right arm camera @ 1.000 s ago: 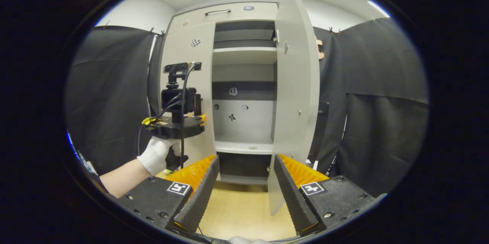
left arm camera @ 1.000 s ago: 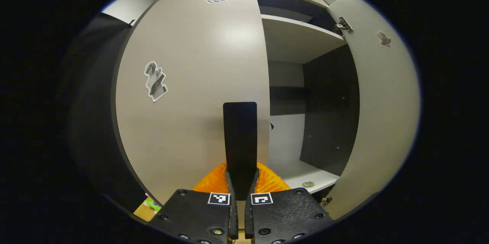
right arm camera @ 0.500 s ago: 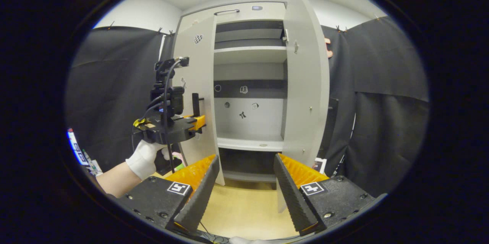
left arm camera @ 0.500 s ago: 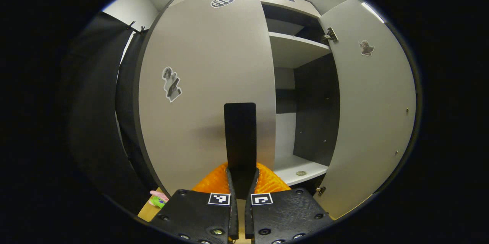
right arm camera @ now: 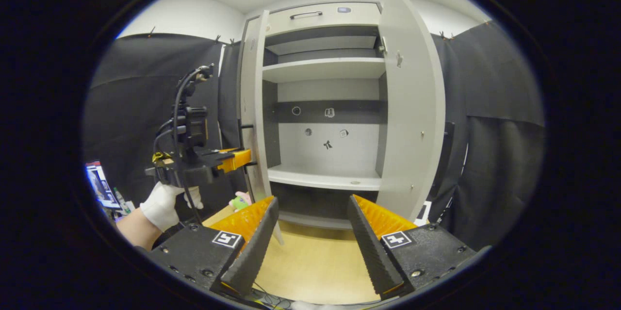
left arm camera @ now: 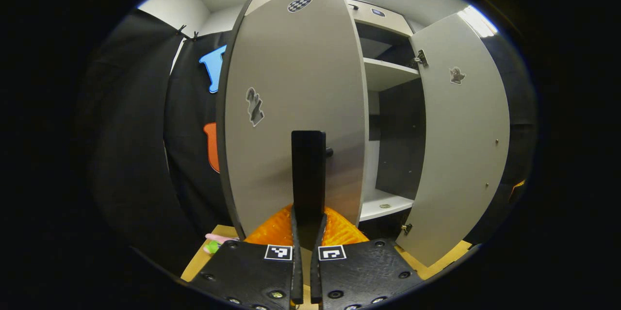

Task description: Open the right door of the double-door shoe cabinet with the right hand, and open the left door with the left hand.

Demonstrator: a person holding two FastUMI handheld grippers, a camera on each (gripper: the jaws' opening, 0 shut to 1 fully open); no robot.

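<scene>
Left gripper view shows the left gripper [left arm camera: 305,232] clamped on the upright handle [left arm camera: 308,174] of the left door [left arm camera: 296,106], which swings outward leftward, while the right gripper [right arm camera: 310,237] idles wide, empty, clear of the right door [right arm camera: 412,106].

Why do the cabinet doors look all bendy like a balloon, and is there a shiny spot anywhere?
In the left gripper view the fisheye lens bows the left door and right door outward; a ceiling light glares bright above the right door. In the right gripper view the doors curve less, and the shelves are evenly lit and sharp.
</scene>
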